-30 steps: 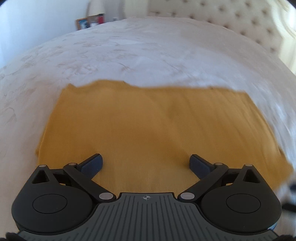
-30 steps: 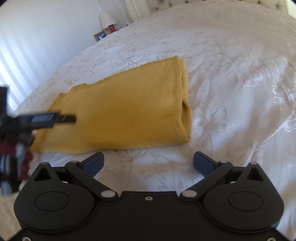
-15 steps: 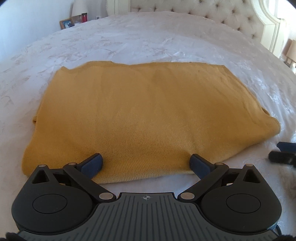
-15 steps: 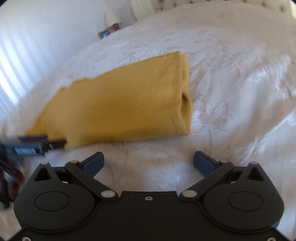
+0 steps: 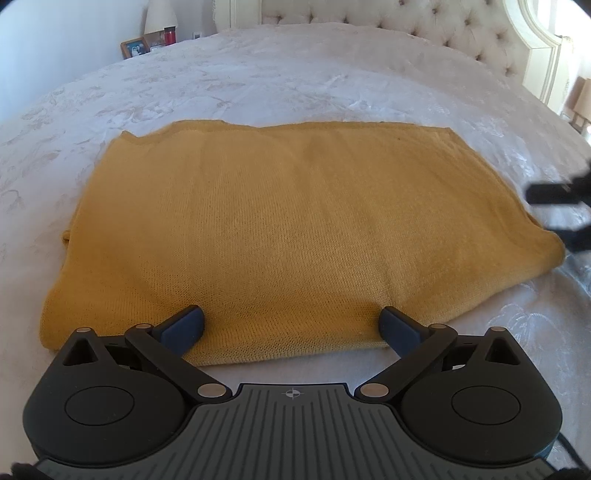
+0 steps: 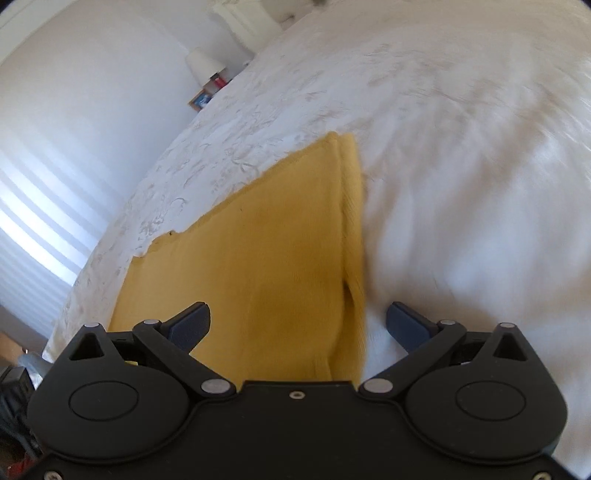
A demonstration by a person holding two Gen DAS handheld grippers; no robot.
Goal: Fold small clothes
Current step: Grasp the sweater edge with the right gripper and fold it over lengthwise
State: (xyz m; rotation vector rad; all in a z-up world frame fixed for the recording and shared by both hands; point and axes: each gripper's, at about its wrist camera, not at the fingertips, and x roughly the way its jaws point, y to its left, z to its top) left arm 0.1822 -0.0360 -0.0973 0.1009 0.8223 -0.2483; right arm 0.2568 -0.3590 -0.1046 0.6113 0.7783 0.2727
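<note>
A mustard-yellow knit garment (image 5: 288, 229) lies folded flat into a rectangle on the white bedspread (image 5: 277, 81). My left gripper (image 5: 291, 328) is open and empty, its fingertips over the garment's near edge. My right gripper (image 6: 297, 323) is open and empty, low over the garment's (image 6: 266, 266) right end, straddling its folded edge. The right gripper also shows as a dark blur at the right edge of the left wrist view (image 5: 554, 195).
A tufted headboard (image 5: 424, 33) stands at the far end of the bed. A nightstand at the far left holds a lamp (image 5: 160, 16), a picture frame (image 5: 133, 47) and a red can (image 5: 170, 35). A window blind (image 6: 29, 229) is at the left.
My right gripper has swung forward and over the garment's right end, tilting as it went. My left gripper has pulled back slightly and stays at the near edge.
</note>
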